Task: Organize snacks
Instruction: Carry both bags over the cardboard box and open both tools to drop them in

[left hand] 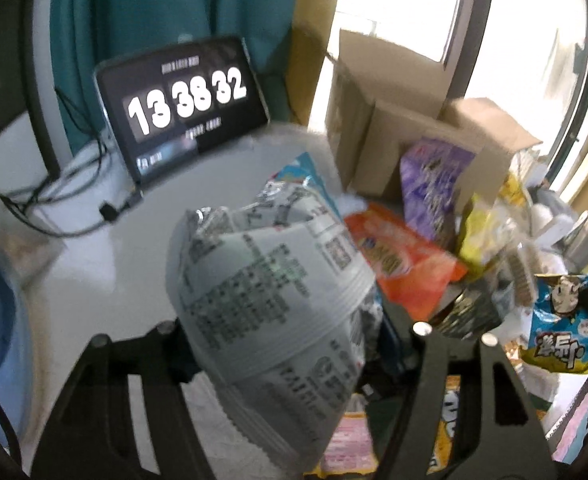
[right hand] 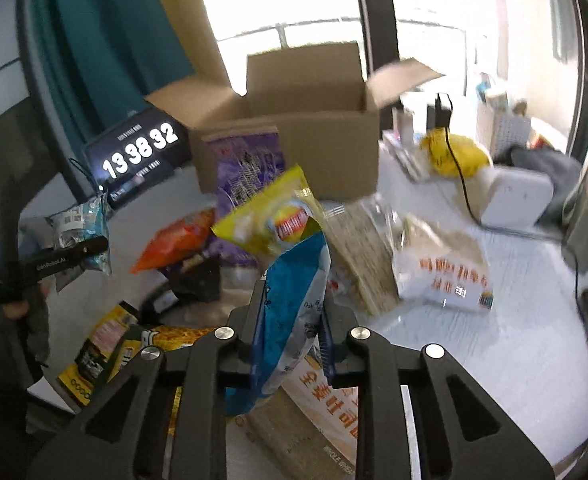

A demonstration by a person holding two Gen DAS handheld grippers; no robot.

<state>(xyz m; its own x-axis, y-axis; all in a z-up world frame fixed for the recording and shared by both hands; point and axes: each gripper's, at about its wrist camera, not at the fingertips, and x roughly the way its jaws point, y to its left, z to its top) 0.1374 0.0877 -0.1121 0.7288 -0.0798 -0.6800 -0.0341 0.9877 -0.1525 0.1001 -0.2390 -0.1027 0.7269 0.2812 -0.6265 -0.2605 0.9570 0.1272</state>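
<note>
Where snack bags crowd the table, cardboard box behind.

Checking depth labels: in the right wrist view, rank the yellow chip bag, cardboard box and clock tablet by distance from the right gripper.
1. Yellow chip bag, just beyond the right gripper.
2. Cardboard box, behind it, centre.
3. Clock tablet, far left.

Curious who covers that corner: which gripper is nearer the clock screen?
Left. The left gripper is close in front of the clock screen; the right gripper is clearly farther back.
</note>
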